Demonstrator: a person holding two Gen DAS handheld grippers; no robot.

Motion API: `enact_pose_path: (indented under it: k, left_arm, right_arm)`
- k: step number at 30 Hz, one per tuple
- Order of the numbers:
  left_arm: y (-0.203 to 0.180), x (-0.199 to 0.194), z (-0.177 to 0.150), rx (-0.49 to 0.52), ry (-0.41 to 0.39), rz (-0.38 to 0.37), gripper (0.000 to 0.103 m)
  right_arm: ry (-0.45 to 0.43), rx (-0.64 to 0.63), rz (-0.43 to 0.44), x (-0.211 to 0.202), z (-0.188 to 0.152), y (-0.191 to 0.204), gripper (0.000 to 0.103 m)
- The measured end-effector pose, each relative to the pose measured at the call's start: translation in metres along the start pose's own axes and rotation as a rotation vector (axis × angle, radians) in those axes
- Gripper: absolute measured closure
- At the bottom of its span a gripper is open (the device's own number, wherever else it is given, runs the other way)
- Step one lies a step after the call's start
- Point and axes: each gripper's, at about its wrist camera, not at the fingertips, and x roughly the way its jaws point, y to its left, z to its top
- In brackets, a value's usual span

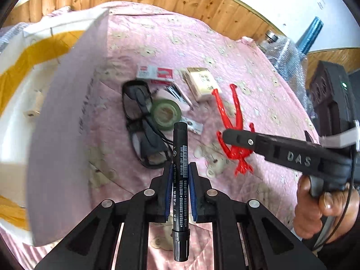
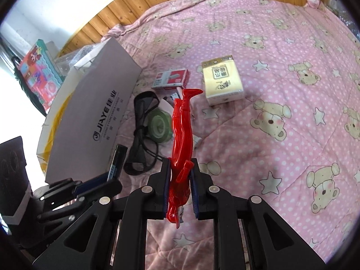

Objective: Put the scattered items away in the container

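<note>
The left gripper (image 1: 180, 168) is clamped on a black marker (image 1: 180, 180), pinching it near mid-barrel so that both ends stick out past the pads; the right gripper (image 2: 180, 168) is closed around the torso of a red figurine (image 2: 181, 135), whose legs point away from the camera. Both items are lifted clear of the pink bear-print bedspread (image 2: 281, 90). The figurine looks glossy and thin, and it sits somewhat off-centre between the jaws, so a quick swing toward the box could let it twist or slide out. The marker's smooth round barrel could likewise roll or pivot in the pinch if tilted sharply. The two grippers sit close together, so moving both to the container at once risks a collision. The container, a grey cardboard box (image 2: 94, 121) with a white and yellow interior, lies to the left of the clutter; its tall near wall could catch a dangling leg or the marker's tip if either is carried too low. Inside, the left wrist view shows only one small pale object (image 1: 33, 103); the rest of the interior is hidden. Still on the bedspread are black glasses (image 1: 139, 117), a green tape roll (image 1: 165, 114), a red-and-white small box (image 2: 171, 78) and a cream carton (image 2: 222, 81).
</note>
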Motion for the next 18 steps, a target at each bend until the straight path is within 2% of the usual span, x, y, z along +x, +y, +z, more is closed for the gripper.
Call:
enact_pose_path:
  k: [5, 18]
  left_arm:
    - [-0.001, -0.016, 0.010, -0.016, -0.011, 0.037, 0.089]
    - [-0.007, -0.050, 0.031, 0.001, -0.087, 0.051, 0.089]
  right_arm:
    - [-0.021, -0.028, 0.010, -0.012, 0.000, 0.014, 0.086]
    - [-0.078, -0.064, 0.037, -0.043, 0.005, 0.041, 0.086]
